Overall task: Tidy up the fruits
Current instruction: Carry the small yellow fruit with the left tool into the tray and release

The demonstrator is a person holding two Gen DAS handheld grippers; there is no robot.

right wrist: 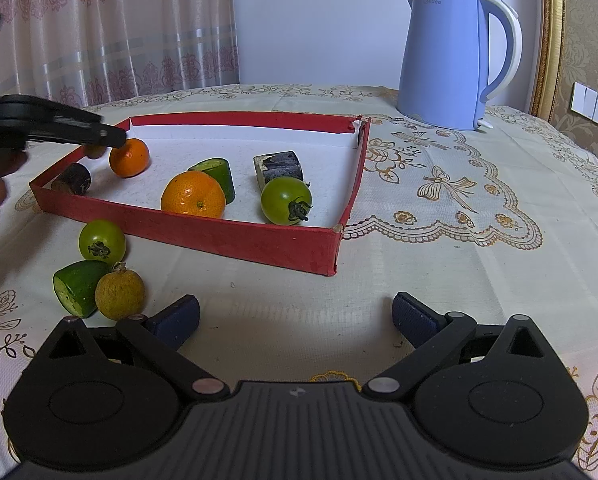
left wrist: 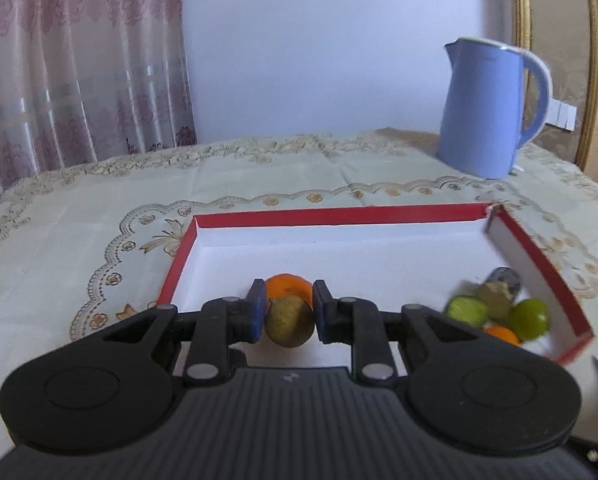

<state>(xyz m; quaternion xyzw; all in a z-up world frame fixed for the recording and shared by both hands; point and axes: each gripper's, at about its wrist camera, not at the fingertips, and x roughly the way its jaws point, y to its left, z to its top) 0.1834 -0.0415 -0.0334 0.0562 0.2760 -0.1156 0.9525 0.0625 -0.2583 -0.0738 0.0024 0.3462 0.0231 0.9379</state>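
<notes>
My left gripper [left wrist: 289,314] is shut on a brown-yellow round fruit [left wrist: 290,322] and holds it over the near left part of the red-walled box [left wrist: 339,214], in front of an orange [left wrist: 289,286]. In the right wrist view the left gripper [right wrist: 99,138] reaches over the box's [right wrist: 227,236] left corner beside that orange [right wrist: 129,157]. The box also holds a larger orange [right wrist: 193,195], a cucumber piece [right wrist: 219,174], a green tomato [right wrist: 286,200] and two dark chunks [right wrist: 278,165]. My right gripper [right wrist: 295,318] is open above the tablecloth.
Outside the box at its near left lie a green tomato [right wrist: 102,241], a cucumber piece [right wrist: 77,286] and a brown-yellow fruit [right wrist: 119,291]. A blue kettle [right wrist: 455,60] stands at the back right. A curtain hangs behind the table.
</notes>
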